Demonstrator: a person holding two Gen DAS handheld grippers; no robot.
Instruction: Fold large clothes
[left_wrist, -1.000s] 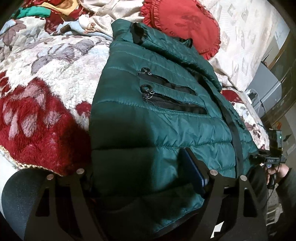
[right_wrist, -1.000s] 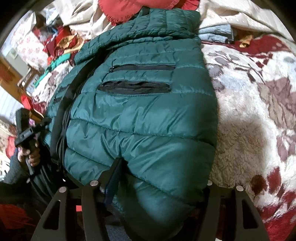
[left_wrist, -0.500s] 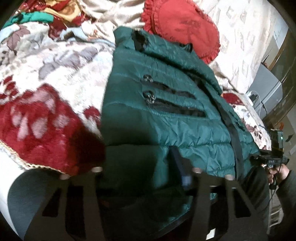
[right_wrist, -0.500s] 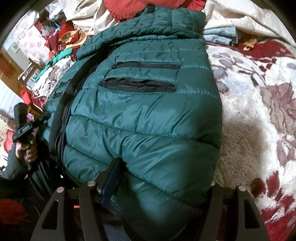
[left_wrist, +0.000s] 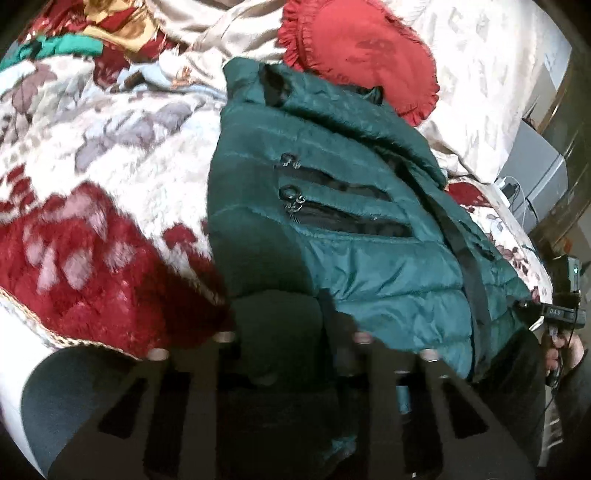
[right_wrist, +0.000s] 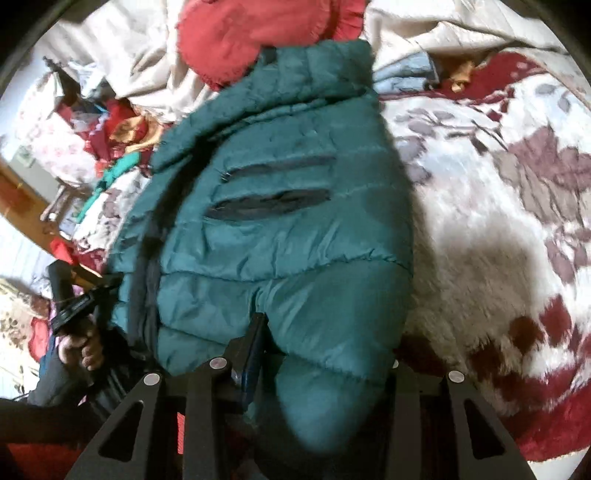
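A dark green quilted jacket (left_wrist: 369, 229) is spread over the bed's red-and-white floral blanket (left_wrist: 92, 206), its collar toward the top of the frame beside a red frilled cushion (left_wrist: 362, 48), its hem at the bottom edge of both views. In the left wrist view, the left hand-held gripper (left_wrist: 291, 339) is seen low in the frame with its jaws closing, narrowed to a small gap, a fold of the jacket's hem pinched between them. In the right wrist view, the right hand-held gripper (right_wrist: 325, 354) sits at the bottom centre, its jaws closing with a thick bulge of hem between them. Two black pocket zips (right_wrist: 269, 201) are shown mid-frame. A crumpled cream sheet (right_wrist: 140, 48) lies at upper left.
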